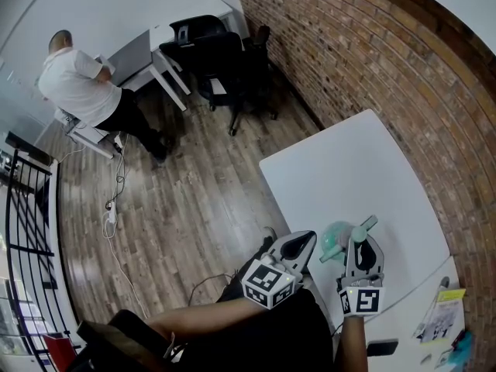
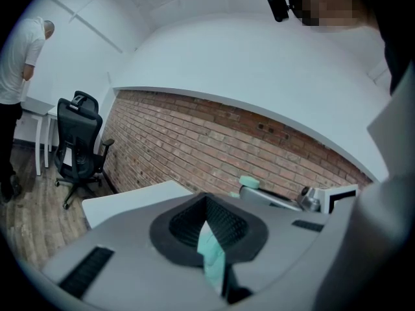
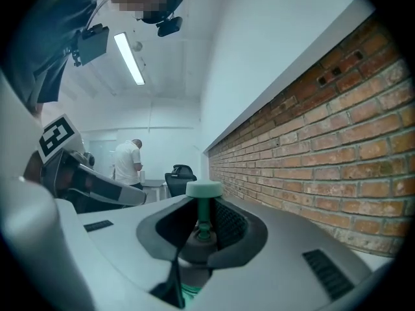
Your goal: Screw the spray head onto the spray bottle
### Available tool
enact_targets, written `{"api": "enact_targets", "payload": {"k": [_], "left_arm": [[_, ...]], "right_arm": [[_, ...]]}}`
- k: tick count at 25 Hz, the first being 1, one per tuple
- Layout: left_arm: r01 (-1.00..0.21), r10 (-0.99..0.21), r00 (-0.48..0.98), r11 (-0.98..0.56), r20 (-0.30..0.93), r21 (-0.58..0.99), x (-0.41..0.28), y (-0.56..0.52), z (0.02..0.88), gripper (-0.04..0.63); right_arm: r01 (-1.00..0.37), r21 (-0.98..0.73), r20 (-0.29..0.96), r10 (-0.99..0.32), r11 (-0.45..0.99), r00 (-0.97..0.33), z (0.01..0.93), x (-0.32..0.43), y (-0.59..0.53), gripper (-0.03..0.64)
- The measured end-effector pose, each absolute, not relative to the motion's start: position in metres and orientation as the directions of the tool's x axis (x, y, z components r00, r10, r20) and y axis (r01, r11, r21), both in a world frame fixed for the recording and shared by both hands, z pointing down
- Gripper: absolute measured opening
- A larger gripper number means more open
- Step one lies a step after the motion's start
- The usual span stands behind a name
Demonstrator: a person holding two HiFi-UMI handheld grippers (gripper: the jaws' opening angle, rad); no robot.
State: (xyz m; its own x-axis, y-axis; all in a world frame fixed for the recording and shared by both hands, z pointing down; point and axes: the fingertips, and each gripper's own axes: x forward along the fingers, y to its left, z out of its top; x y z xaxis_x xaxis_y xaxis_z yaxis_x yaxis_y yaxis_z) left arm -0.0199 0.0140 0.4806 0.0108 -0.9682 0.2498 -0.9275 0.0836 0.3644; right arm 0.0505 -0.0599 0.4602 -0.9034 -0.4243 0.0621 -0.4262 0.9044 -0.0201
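Left tongs [image 2: 206,216] pinched shut on the bottle [image 2: 211,251], which we judge light and squeezable. Right tongs [image 3: 202,222] clamp the spray head [image 3: 203,190] at its stiff collar, sparing the slender stem. Both are above the desk [image 1: 341,169] edge.

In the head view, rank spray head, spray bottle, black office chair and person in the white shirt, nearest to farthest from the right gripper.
1. Spray head: held by the right gripper.
2. Spray bottle: just beside it, on the left.
3. Black office chair: far off, by the brick wall.
4. Person in the white shirt: farthest, upper left.
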Motion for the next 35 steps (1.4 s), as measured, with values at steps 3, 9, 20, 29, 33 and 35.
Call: {"api": "enact_targets", "payload": {"k": [3, 9, 20, 29, 33, 35], "left_arm": [[-0.927, -0.967, 0.012, 0.084, 0.253, 0.365, -0.020, 0.014, 0.482, -0.002], [-0.926, -0.965, 0.015, 0.085, 0.262, 0.367, -0.019, 0.014, 0.484, -0.002], [-0.925, -0.965, 0.014, 0.087, 0.263, 0.369, -0.022, 0.015, 0.485, -0.002], [-0.921, -0.968, 0.022, 0.077, 0.249, 0.382, -0.020, 0.014, 0.484, -0.002], [-0.920, -0.968, 0.028, 0.074, 0.251, 0.385, -0.018, 0.013, 0.486, -0.002], [-0.920, -0.968, 0.027, 0.074, 0.250, 0.386, -0.019, 0.013, 0.486, -0.002]], "right_arm": [[-0.433, -0.046, 0.054, -0.431, 0.900, -0.901, 0.462, 0.052, -0.062, 0.066], [-0.434, -0.045, 0.000, -0.435, 0.900, -0.901, 0.460, 0.057, -0.060, 0.066], [-0.442, -0.061, -0.014, -0.443, 0.895, -0.896, 0.463, 0.060, -0.064, 0.067], [-0.435, -0.066, -0.005, -0.436, 0.898, -0.900, 0.462, 0.061, -0.062, 0.072], [-0.423, -0.082, 0.011, -0.424, 0.902, -0.906, 0.466, 0.060, -0.063, 0.099], [-0.438, -0.091, 0.015, -0.439, 0.894, -0.898, 0.466, 0.061, -0.066, 0.100]]}}
